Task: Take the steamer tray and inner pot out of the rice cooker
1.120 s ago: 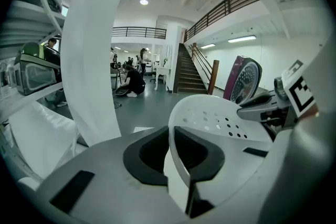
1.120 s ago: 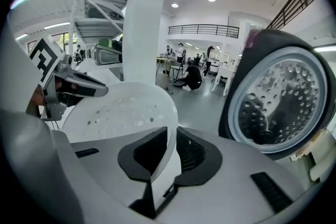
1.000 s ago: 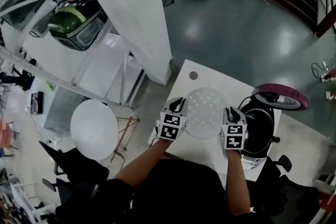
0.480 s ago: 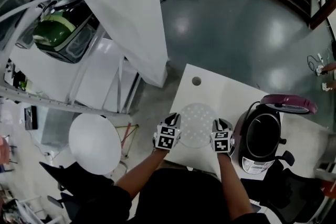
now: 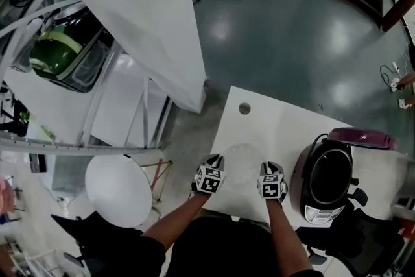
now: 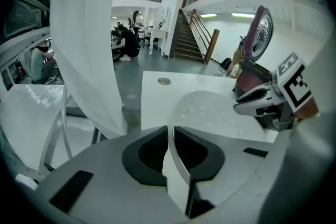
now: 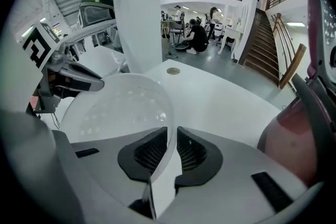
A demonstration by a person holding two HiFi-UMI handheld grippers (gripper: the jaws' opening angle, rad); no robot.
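**Item 1. Steamer tray [image 5: 241,164].** White, round, shallow and perforated. It is out of the cooker and low over the near part of the tabletop [image 5: 285,123], left of the rice cooker [image 5: 310,201]. I cannot tell whether its underside touches the surface. I hold it by two opposite points on the rim, which I judge keeps so thin a disc level. This spot also leaves the way to the cooker free for the next lift.

**Item 2. Left claw [image 6: 172,149].** Clenched on the tray's left rim. The thin white edge stands pinched between the dark ribbed pads [image 6: 149,152].

**Item 3. Right claw [image 7: 171,150].** Clenched on the opposite rim in the same way, with the edge running up between its pads. It is angled down towards the tabletop.

**Item 4. Rice cooker.** Dark body, standing at the right end of the tabletop. The maroon lid [image 5: 363,138] is swung up and back, which leaves the well open from above.

**Item 5. Inner pot [image 5: 328,175].** By my judgement it is seated in the cooker's dark round well and not yet removed. I cannot make out its rim separately.

**Item 6. Tabletop.** White, with a round cable hole [image 5: 244,108] on the far side, well apart from the tray.

**Status.** The first half of the job is nearly done, short of release. The pot remains.
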